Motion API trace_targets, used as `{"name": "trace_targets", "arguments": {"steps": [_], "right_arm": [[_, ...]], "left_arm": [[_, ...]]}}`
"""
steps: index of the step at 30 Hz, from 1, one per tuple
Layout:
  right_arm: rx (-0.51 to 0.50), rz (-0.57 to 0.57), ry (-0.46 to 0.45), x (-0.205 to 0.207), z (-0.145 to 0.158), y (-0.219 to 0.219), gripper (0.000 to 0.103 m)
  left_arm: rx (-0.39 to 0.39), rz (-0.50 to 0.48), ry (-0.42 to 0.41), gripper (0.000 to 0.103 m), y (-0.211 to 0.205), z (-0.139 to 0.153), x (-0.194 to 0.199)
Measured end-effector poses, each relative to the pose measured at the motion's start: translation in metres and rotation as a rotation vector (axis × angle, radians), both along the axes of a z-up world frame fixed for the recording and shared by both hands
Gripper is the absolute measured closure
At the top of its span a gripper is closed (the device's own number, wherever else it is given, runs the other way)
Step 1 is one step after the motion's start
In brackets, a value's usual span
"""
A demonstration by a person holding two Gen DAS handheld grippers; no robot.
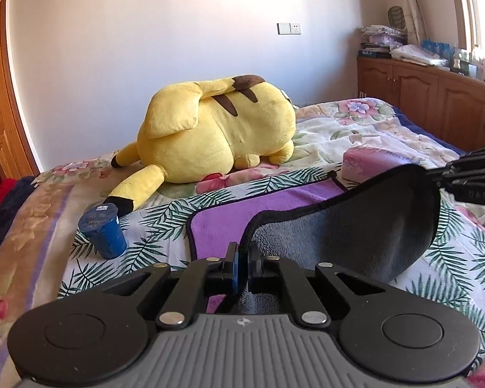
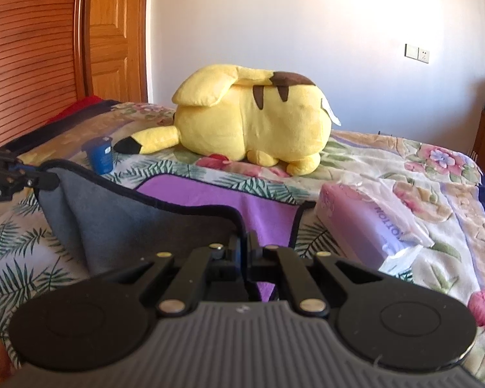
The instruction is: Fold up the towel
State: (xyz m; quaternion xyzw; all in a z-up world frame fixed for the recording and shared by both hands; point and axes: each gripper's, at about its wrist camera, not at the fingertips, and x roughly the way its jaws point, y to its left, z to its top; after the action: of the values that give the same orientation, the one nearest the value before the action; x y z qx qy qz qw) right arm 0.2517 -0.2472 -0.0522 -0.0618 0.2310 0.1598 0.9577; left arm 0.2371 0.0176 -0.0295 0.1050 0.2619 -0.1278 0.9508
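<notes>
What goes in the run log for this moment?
phase: folding | left tongs: shut on towel corner | right tongs: shut on other corner | near edge lifted, far part flat on bed

Each black claw (image 1: 242,258) (image 2: 245,252) has silver rivets and a ribbed grey housing.

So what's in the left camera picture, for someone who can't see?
The left gripper pinches a purple-and-gray towel, lifting its near edge with the right gripper. Beyond lie a yellow plush toy and blue cup.
</notes>
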Motion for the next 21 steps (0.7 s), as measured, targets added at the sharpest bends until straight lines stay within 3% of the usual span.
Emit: {"name": "trace_targets", "arguments": {"steps": [21], "right_arm": [[-0.071,0.001,-0.045,0.050,-0.003,0.010,0.099]], "left_arm": [[0.049,0.010,-0.019,0.103,0.005,0.002,0.067]]}}
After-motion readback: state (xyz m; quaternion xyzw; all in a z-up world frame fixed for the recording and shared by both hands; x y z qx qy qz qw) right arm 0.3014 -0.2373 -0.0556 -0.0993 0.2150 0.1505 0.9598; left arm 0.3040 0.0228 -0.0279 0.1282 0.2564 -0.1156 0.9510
